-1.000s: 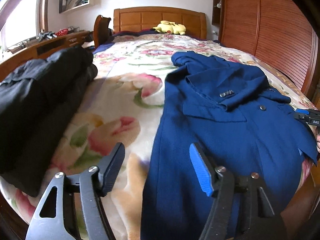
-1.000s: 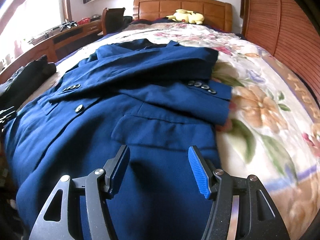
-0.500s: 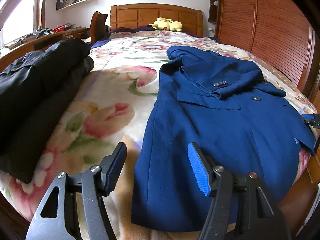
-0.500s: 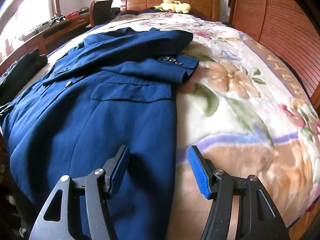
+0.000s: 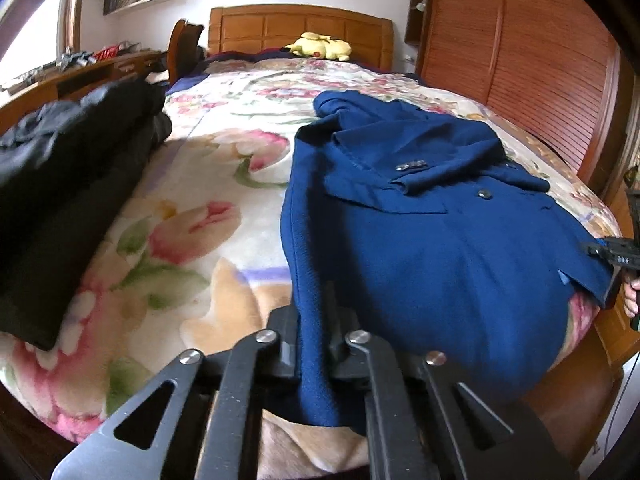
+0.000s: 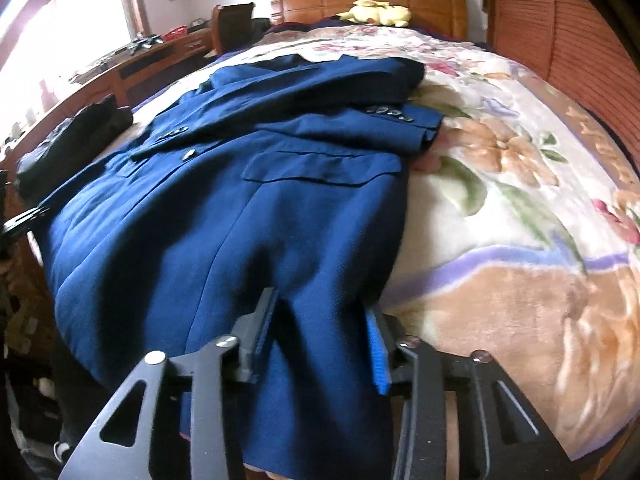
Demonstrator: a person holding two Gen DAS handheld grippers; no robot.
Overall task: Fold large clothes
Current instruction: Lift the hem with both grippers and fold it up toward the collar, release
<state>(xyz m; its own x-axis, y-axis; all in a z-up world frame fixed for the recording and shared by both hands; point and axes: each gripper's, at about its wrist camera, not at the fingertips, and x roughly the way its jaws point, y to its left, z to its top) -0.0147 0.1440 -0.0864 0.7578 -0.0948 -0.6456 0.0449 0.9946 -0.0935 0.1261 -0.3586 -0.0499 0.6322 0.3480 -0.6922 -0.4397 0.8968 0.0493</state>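
Observation:
A large blue coat [image 5: 420,248] lies face up on the floral blanket [image 5: 200,220], collar toward the headboard and sleeves folded across its front. My left gripper [image 5: 314,312] is shut on the coat's near left hem edge, with a ridge of cloth pinched between the pads. In the right wrist view the coat [image 6: 240,220] fills the left half. My right gripper [image 6: 320,312] straddles the near right hem corner; its jaws are closing with cloth between them, and a gap still shows. The right gripper's body [image 5: 612,256] shows at the coat's far corner in the left wrist view.
A pile of black garments [image 5: 60,200] lies on the bed's left side. A yellow plush toy [image 5: 320,46] sits by the wooden headboard [image 5: 300,28]. A slatted wooden wardrobe [image 5: 540,80] runs along the right, a cluttered desk [image 5: 80,76] along the left.
My left gripper came in over the coat's left hem edge and shut on it. The right gripper shifted left onto the right hem corner and its jaws narrowed around the cloth.

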